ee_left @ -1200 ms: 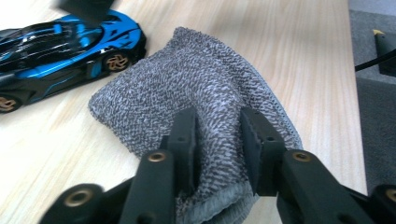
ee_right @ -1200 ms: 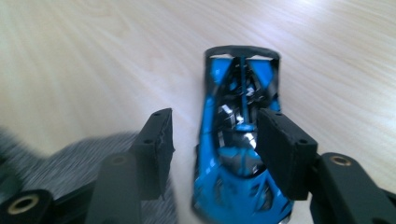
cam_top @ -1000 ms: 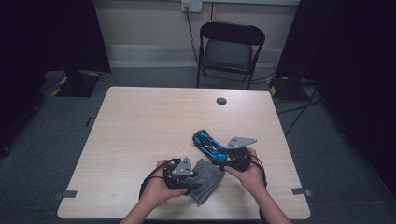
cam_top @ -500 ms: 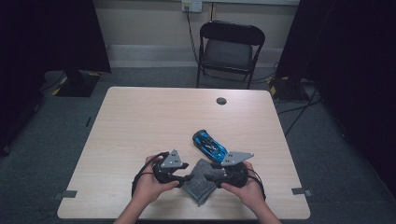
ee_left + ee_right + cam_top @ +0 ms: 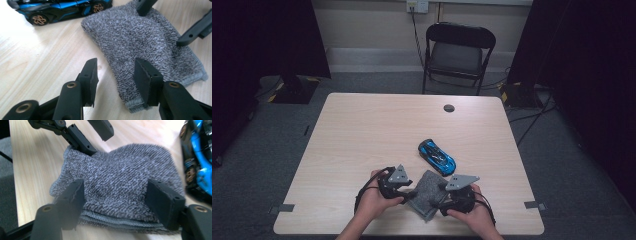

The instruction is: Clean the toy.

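Two grippers flank the folded grey towel (image 5: 428, 192) near the table's (image 5: 362, 130) front edge: left gripper (image 5: 116, 75) part-open astride its corner, right gripper (image 5: 115, 202), jaws just widened, straddling its stacked edge, nothing clamped.

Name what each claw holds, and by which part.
Nothing is held. Both the left claw and right claw stand open over edges of the folded grey towel.

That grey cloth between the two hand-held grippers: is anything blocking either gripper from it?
Nothing visible does. The grey cloth lies folded between the left gripper and right gripper, both open at its edges. The blue toy car sits beyond the cloth, aside.
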### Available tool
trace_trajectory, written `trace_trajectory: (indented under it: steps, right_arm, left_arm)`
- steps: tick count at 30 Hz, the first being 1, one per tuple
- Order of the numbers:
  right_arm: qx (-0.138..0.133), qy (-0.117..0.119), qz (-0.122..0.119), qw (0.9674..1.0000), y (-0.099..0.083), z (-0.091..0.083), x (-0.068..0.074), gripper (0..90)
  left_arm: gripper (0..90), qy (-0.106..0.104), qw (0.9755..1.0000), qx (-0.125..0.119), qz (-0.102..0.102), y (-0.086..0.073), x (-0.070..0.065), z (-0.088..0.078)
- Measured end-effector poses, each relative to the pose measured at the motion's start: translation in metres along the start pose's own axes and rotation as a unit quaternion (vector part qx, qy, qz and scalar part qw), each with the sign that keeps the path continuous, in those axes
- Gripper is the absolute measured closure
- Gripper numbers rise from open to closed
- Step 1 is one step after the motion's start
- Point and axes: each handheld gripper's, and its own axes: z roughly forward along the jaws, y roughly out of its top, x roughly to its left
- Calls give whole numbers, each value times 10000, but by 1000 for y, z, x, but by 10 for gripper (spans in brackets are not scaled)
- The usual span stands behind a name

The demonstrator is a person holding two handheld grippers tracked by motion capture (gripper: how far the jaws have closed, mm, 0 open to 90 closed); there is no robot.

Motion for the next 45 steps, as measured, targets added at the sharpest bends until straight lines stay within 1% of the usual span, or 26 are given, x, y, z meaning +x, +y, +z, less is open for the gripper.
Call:
trace_trajectory:
  steps: [1,3,7,11,14,19,21,23,25,26,28,30,32,35,36,38,40,41,42,43,45]
  right_arm:
    - [56,4,-18,10000,-1,1,1,312]
    - [131,-74,-116,9998,-3,5,3,310]
    - [58,-152,-29,9999,-3,4,3,312]
    - [44,-204,21,9998,-4,3,2,309]
    - [2,-241,40,9997,-4,1,3,308]
    - [-29,-263,100,9996,-5,-4,4,309]
    - [-1,-290,151,9995,-5,-8,3,319]
    - [2,-245,278,9993,-6,-13,0,358]
    - [21,-264,379,9989,-9,-16,-3,365]
    - [52,-315,462,9984,-10,-16,-6,375]
    - [39,-329,543,9980,-12,-14,-8,381]
    - [47,-324,562,9979,-11,-10,-10,380]
    - [22,-294,611,9977,-9,-6,-11,379]
    - [-48,-231,630,9977,-3,2,-12,379]
    - [-56,-214,601,9979,-1,4,-12,379]
    - [-57,-213,552,9982,6,11,-11,376]
    - [-46,-227,462,9987,14,20,-9,372]
    - [-73,-260,434,9987,16,22,-9,369]
    - [-105,-285,436,9986,18,22,-9,368]
    - [-137,-301,479,9983,20,22,-10,361]
    - [-246,-356,517,9977,21,17,-11,357]
  left_arm:
    - [547,-4,10000,-7,-19,0,-1,1]
    - [547,-14,10000,37,-11,-1,-1,3]
    - [588,-111,9999,64,18,-1,-3,3]
    - [585,-200,9997,97,57,2,-7,2]
    - [582,-209,9997,98,100,2,-10,2]
    - [582,-215,9997,95,91,2,-10,1]
    - [595,-268,9995,102,104,2,-11,1]
    - [603,-383,9992,104,106,2,-12,1]
    - [603,-481,9987,67,122,4,-15,1]
    - [603,-535,9985,66,101,5,-16,1]
    - [603,-615,9979,125,144,7,-20,3]
    - [603,-686,9972,167,231,10,-26,5]
    - [603,-753,9965,152,318,13,-32,7]
    - [598,-848,9956,134,376,15,-39,10]
    - [595,-865,9954,137,387,16,-41,11]
    - [585,-844,9954,145,438,17,-43,13]
    - [574,-804,9958,142,404,17,-44,13]
    - [565,-787,9962,85,367,17,-43,13]
    - [559,-790,9963,41,345,16,-41,11]
    - [536,-743,9967,9,318,16,-39,9]
    - [515,-667,9973,-22,298,17,-36,3]
